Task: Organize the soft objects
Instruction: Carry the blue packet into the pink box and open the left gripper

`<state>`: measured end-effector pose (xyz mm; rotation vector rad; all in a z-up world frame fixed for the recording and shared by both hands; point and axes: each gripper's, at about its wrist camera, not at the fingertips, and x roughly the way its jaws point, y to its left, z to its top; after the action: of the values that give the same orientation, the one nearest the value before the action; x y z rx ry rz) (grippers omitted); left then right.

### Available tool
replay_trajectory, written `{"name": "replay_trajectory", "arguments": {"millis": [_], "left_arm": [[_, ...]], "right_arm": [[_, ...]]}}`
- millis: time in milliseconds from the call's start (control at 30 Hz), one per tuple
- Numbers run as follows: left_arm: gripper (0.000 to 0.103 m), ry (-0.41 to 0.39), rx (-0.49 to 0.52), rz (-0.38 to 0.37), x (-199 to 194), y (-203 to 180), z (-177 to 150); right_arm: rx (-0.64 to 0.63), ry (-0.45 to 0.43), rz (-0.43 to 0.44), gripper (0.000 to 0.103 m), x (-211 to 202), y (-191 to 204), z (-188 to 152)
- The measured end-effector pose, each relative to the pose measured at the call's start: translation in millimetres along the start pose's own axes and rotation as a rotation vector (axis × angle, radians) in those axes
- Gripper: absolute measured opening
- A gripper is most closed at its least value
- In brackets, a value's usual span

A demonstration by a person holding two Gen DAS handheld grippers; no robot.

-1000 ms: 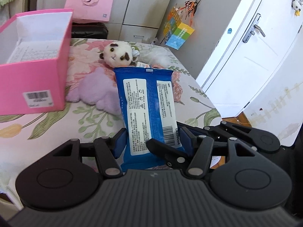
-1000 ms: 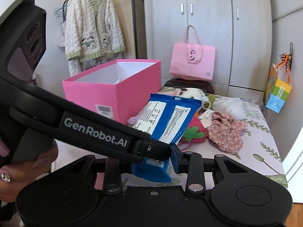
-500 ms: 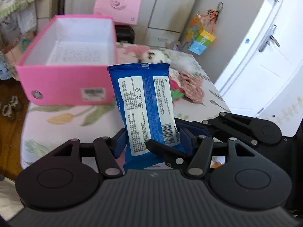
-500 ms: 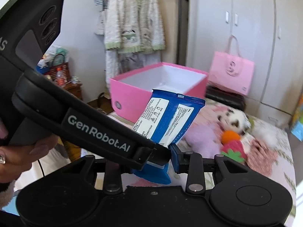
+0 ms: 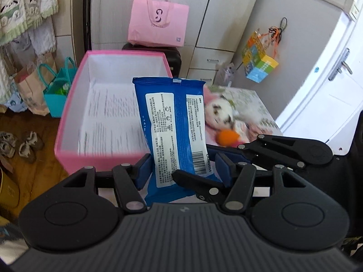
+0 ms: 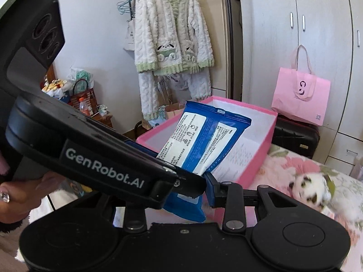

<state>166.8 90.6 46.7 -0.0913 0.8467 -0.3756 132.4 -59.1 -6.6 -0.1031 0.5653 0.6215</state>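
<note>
Above the near wall of the pink box [image 5: 68, 122], the blue wipes pack [image 5: 174, 122] stands clamped in both the left gripper [image 5: 181, 172] and right gripper [image 6: 204, 181] — not yet dropped in. Box looks unfilled; the panda plush [image 5: 221, 111] waits beside it on the bed.

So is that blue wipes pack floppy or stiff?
Probably fairly stiff: the blue wipes pack stands upright above the left tool without drooping. Its wrapper looks glossy, so it may be slippery. Likely soft-filled, so dropping it in the pink box seems safe.
</note>
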Motion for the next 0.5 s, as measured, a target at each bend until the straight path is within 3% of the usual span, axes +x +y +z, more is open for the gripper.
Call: {"name": "replay_trajectory", "arguments": {"millis": [167,500], "left_arm": [[0.058,-0.001,-0.003,-0.012,28.4,26.6,40.1],[0.058,0.019,-0.115,-0.068,108.5,87.1,91.8]], "right_arm": [[0.028,0.031,0.006,0.043,40.1,-24.6,35.8],[0.082,0.148,0.000,0.044,132.8,-76.2,78.0]]}}
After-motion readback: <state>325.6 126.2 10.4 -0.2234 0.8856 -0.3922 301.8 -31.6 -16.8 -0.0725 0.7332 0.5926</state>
